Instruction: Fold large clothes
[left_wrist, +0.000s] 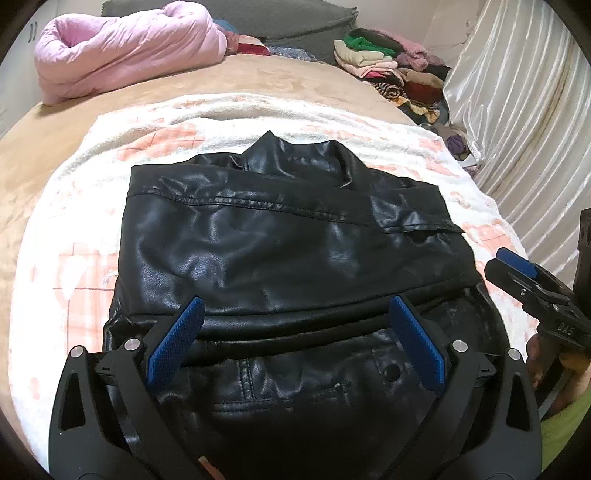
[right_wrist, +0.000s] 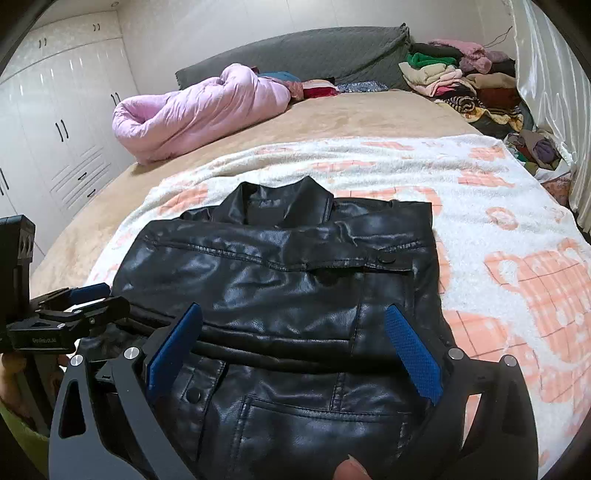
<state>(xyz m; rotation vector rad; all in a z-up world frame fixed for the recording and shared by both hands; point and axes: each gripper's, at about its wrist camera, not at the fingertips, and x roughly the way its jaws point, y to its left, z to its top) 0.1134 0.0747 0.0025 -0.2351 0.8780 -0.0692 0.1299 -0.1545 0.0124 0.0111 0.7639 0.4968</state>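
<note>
Both our grippers, left gripper (left_wrist: 295, 339) and right gripper (right_wrist: 295, 343), hang with blue pads spread apart, gripping nothing. We see the black leather jacket (left_wrist: 280, 236) on the blanket (left_wrist: 92, 192) directly ahead, hem nearest, collar far, equally near both.

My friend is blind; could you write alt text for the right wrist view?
A black leather jacket, partly folded, lies on a white and peach blanket on a bed, between the open blue-padded right tool. A rolled pink duvet lies beyond.
</note>
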